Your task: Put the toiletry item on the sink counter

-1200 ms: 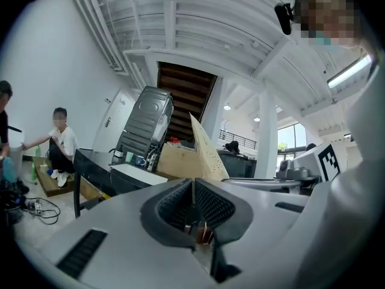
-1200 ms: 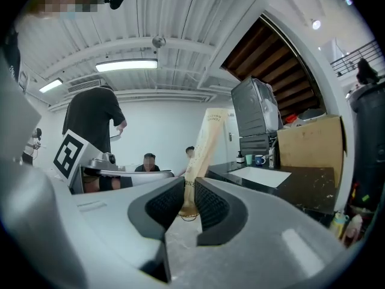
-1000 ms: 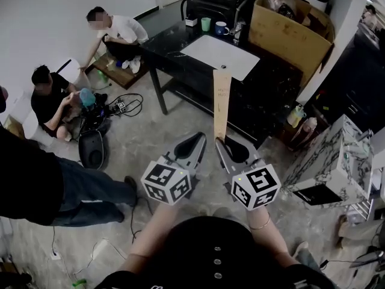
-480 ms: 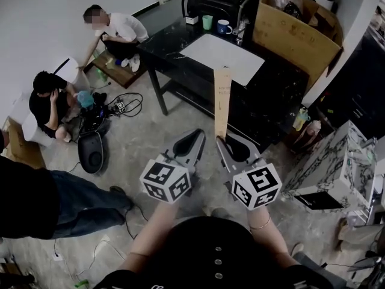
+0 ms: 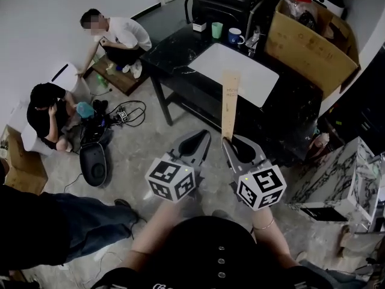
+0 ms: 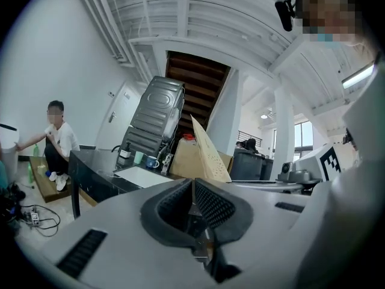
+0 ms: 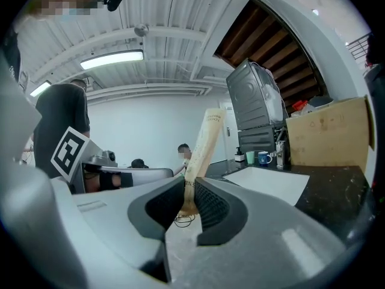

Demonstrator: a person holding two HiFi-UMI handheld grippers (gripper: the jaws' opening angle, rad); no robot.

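Right tongs [image 7: 189, 190] grip toiletry item [image 7: 201, 142]; left tongs [image 6: 193, 185] closed.

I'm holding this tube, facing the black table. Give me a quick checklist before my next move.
1. Grip on tube: ok, right tongs clamp its lower end.
2. Left tongs free: ok, shut with nothing between them.
3. Bare spot on black table: ok, beside the white sheet.
4. Green cup and blue mug out of the way: ok, at the table's far edge.
5. Sink in view: cannot tell, none shows.
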